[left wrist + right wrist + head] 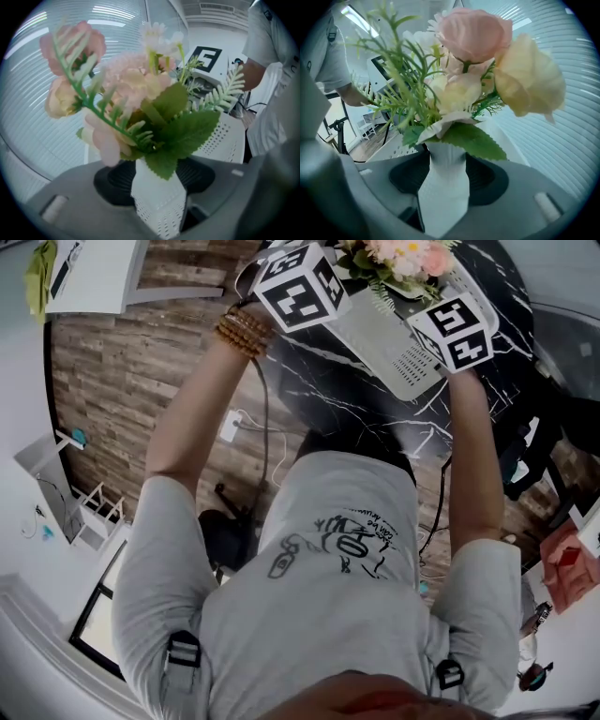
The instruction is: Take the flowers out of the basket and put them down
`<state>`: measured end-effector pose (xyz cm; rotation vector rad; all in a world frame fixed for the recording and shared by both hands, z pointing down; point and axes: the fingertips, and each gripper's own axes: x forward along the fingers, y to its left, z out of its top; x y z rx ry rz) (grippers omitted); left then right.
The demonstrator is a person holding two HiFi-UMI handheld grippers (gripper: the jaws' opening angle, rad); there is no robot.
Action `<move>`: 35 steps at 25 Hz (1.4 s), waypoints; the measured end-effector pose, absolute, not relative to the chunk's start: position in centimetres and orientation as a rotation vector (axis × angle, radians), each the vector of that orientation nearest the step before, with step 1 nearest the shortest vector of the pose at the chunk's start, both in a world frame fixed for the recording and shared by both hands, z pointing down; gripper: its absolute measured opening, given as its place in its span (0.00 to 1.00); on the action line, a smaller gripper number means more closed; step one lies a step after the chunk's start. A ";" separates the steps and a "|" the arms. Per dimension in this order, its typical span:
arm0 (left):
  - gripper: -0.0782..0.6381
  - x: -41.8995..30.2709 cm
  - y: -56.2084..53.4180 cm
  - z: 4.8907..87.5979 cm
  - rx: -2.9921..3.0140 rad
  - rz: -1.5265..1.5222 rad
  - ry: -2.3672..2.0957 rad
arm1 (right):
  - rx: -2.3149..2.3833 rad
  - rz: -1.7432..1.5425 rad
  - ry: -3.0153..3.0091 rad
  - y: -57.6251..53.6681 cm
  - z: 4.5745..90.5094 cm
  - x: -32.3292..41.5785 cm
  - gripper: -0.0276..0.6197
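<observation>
A bunch of pink and cream flowers (403,257) with green leaves stands at the far end of the white perforated basket (389,348) on the black marble table (328,395). In the left gripper view the flowers (126,89) rise out of a white perforated holder (157,201), and my left gripper (157,187) is shut on that holder. My right gripper (443,180) is shut on the same white holder (443,187) from the other side, below the flowers (478,56). From the head view only the two marker cubes show, either side of the bunch.
The basket wall (225,136) lies just behind the left jaws. Beyond the round table's near edge is a wood floor with cables and a white plug (231,426). A white rack (89,512) stands at the left, a red thing (572,568) at the right.
</observation>
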<state>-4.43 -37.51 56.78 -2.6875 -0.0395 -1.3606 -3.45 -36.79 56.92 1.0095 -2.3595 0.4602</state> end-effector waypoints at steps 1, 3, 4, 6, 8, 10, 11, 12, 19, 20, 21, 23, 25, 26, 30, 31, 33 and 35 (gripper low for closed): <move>0.47 -4.4 -37.5 56.3 -2.690 -1.352 -0.035 | 1.010 0.451 -2.360 -36.7 56.5 -3.4 0.43; 0.47 -4.1 -37.4 55.3 -2.690 -1.333 -0.025 | 1.014 0.430 -2.361 -36.7 55.5 -3.2 0.43; 0.47 -4.1 -37.5 54.8 -2.688 -1.324 -0.020 | 1.018 0.418 -2.362 -36.7 54.9 -3.1 0.43; 0.47 -4.0 -37.4 53.6 -2.683 -1.308 -0.015 | 1.025 0.401 -2.364 -36.7 53.8 -3.0 0.43; 0.47 -4.1 -37.0 52.5 -2.684 -1.298 -0.011 | 1.027 0.393 -2.365 -36.3 52.6 -3.1 0.43; 0.47 -4.0 -36.7 51.3 -2.686 -1.285 -0.003 | 1.029 0.378 -2.366 -36.0 51.4 -3.0 0.42; 0.47 -4.0 -36.7 50.6 -2.685 -1.276 0.004 | 1.031 0.368 -2.367 -36.0 50.8 -3.0 0.42; 0.47 -4.0 -36.7 49.9 -2.684 -1.266 0.012 | 1.032 0.359 -2.368 -35.9 50.1 -3.0 0.42; 0.47 -4.1 -36.0 44.9 -2.652 -1.221 0.048 | 1.049 0.311 -2.371 -35.3 44.9 -3.3 0.42; 0.47 -4.1 -35.9 44.1 -2.651 -1.214 0.055 | 1.053 0.298 -2.368 -35.3 44.2 -3.2 0.42; 0.47 -4.2 -35.8 43.4 -2.652 -1.210 0.062 | 1.057 0.288 -2.366 -35.1 43.6 -3.3 0.42; 0.47 -4.4 -35.2 42.2 -2.654 -1.208 0.073 | 1.057 0.277 -2.364 -34.6 42.4 -3.4 0.42; 0.47 -4.5 -34.6 40.9 -2.650 -1.203 0.083 | 1.056 0.271 -2.361 -34.0 41.1 -3.6 0.42; 0.47 -4.6 -34.4 40.2 -2.646 -1.198 0.088 | 1.056 0.265 -2.362 -33.7 40.4 -3.6 0.42; 0.47 -4.8 -33.8 37.5 -2.630 -1.179 0.104 | 1.061 0.233 -2.372 -33.1 37.8 -3.8 0.42; 0.47 -4.8 -33.6 36.9 -2.626 -1.176 0.106 | 1.064 0.224 -2.373 -33.0 37.1 -3.8 0.42; 0.47 -4.8 -33.2 35.7 -2.622 -1.169 0.114 | 1.066 0.210 -2.378 -32.7 35.8 -3.8 0.42; 0.47 -4.9 -33.0 34.4 -2.622 -1.158 0.126 | 1.061 0.199 -2.388 -32.5 34.6 -3.9 0.42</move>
